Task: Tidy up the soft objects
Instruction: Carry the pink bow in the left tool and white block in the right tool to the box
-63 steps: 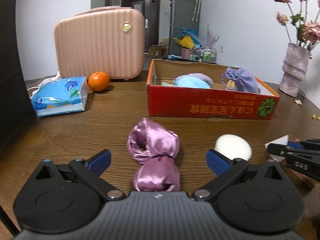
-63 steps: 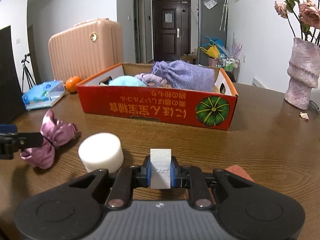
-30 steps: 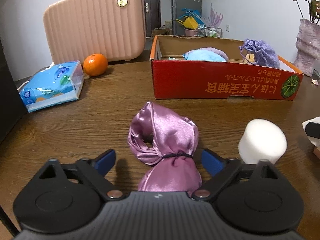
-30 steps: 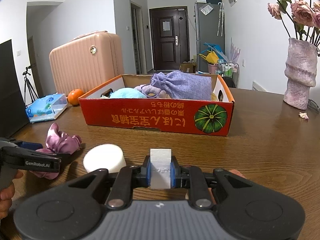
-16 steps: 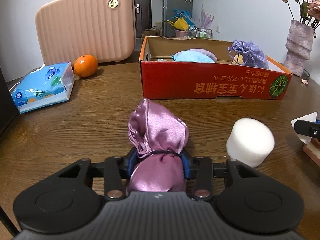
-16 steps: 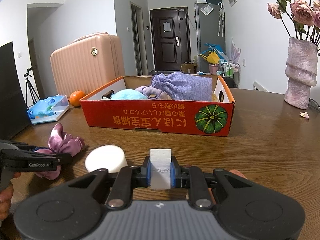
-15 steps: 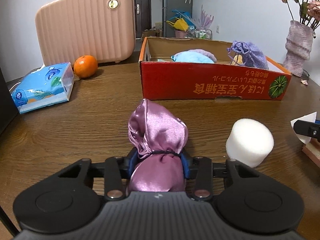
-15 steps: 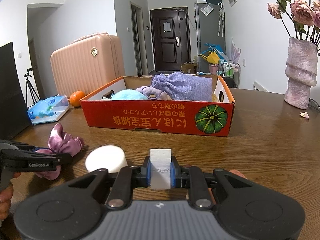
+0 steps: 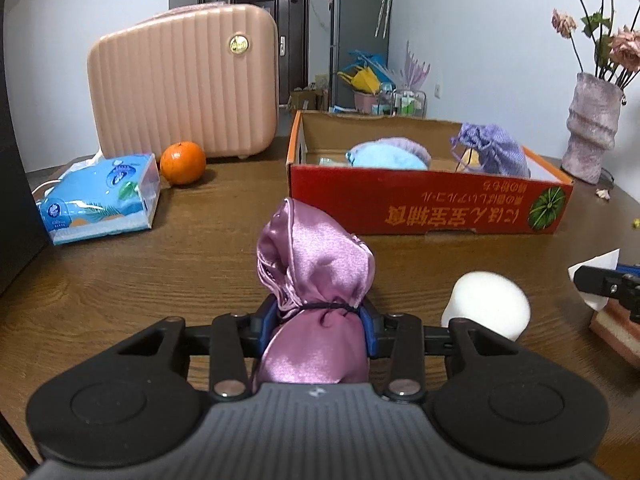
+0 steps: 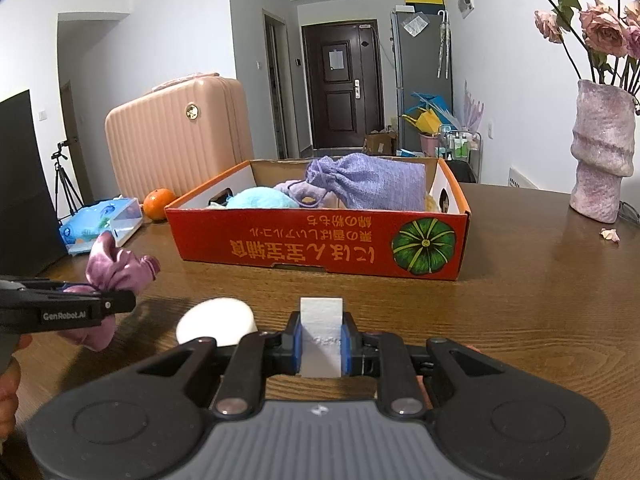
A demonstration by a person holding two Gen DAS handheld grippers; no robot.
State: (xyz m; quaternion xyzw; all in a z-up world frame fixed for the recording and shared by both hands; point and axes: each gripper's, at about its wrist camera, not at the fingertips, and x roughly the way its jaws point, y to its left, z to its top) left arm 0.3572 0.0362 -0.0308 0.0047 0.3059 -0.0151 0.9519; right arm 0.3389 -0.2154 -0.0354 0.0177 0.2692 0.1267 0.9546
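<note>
Left wrist: left gripper [image 9: 318, 326] clamps the pink satin pouch [image 9: 316, 280] (right gripper [image 10: 321, 340] pinches a white foam block [image 10: 321, 332]).

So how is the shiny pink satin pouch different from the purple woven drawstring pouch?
The shiny pink satin pouch is clamped in the left gripper, in front of the red cardboard box; the purple woven drawstring pouch lies inside that box. The satin one is glossy and smooth, the woven one matte and textured. The satin one is cinched with a dark band, the woven one with its own cord. Both are soft cloth bags gathered at the neck.
</note>
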